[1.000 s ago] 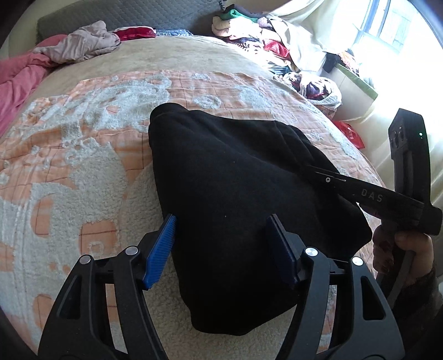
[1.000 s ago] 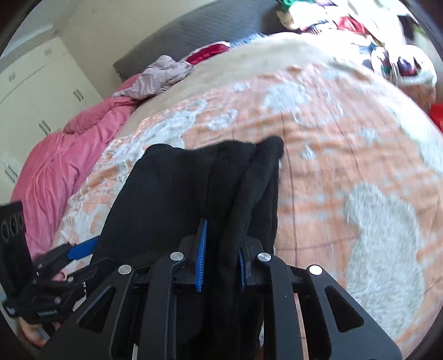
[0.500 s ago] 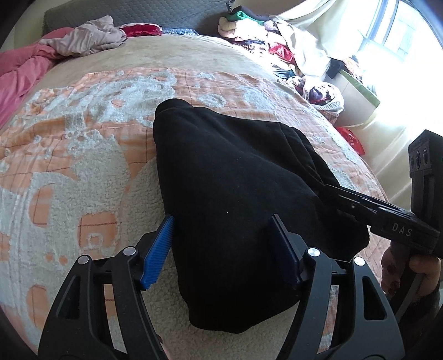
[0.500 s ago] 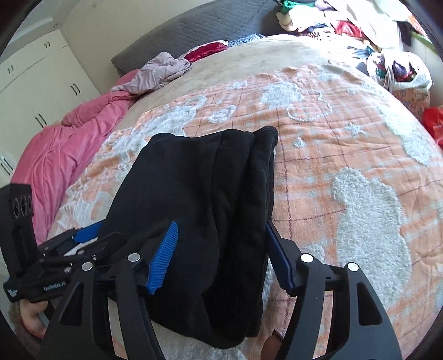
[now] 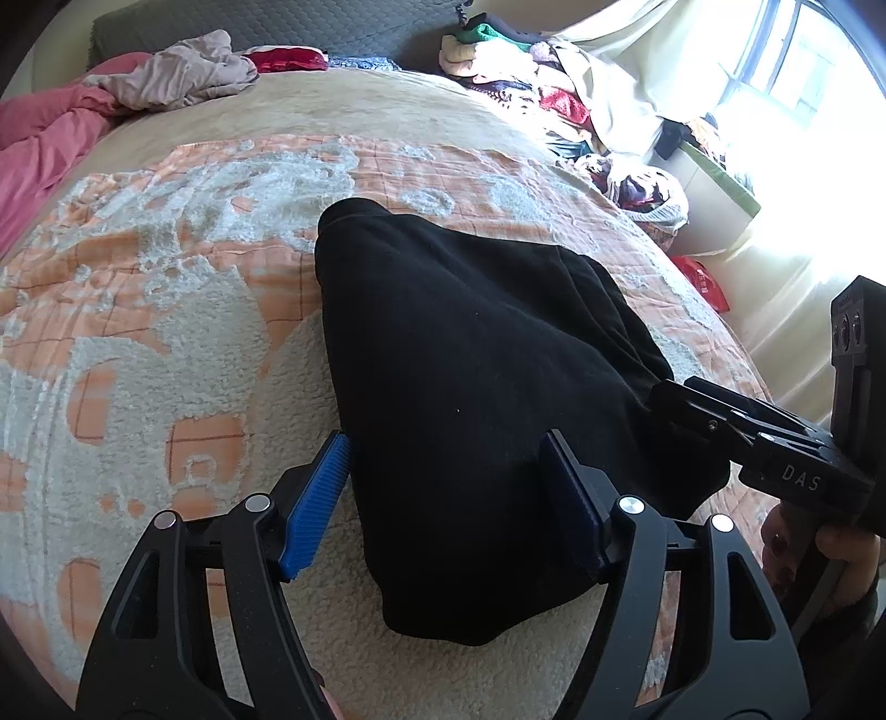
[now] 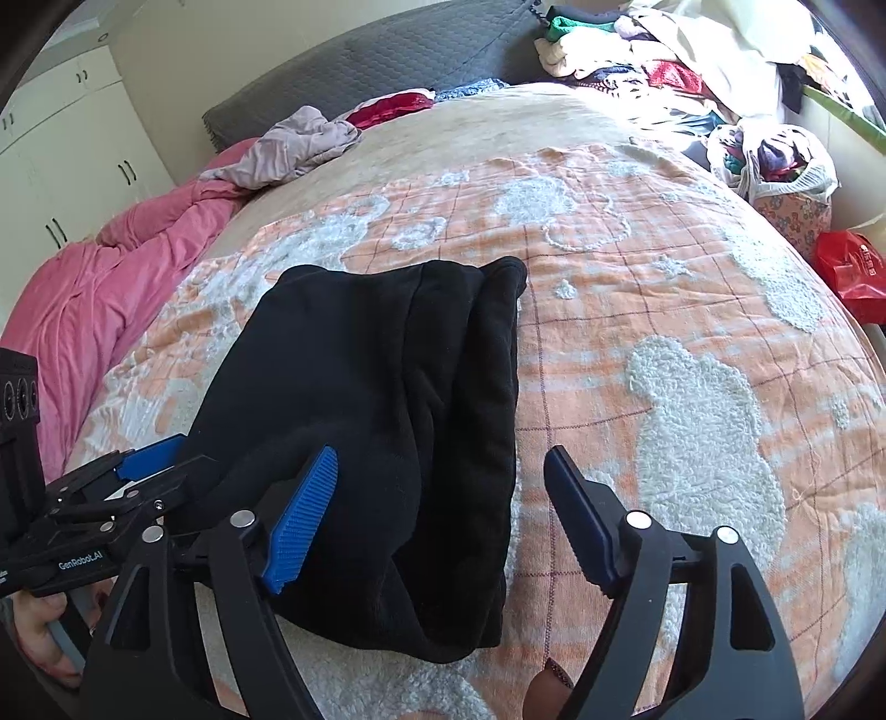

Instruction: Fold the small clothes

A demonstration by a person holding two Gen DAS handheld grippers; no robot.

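Folding step: the black garment [image 6: 382, 421] lay already doubled lengthwise on the orange-and-white blanket [image 6: 637, 288], so the next fold was judged to be end over end.
Garment place: it rested near the middle of the blanket, nearer the person than the pink duvet [image 6: 105, 288] and the clothes pile [image 6: 664, 50] at the far side.
Left gripper [image 5: 448, 498]: its blue pads were spread wide, straddling the near end of the cloth and holding nothing.
Right gripper [image 6: 443, 509]: its fingers were likewise parted, one pad over the cloth, the other over bare blanket, gripping nothing.
Long axis: it ran from the near rounded end away to the far narrow end, tilted slightly across the bed.
Pointing: the squared hem-like end pointed toward the headboard [image 6: 354, 61]; which end was waist or cuff could not be told.
Layer edge: stacked folds showed along the right side in the right wrist view.
Doing it well: pinch both near corners through all layers, lift together, carry them evenly to the far end.
Risk: uneven lifting would likely let the thick layers slide apart.
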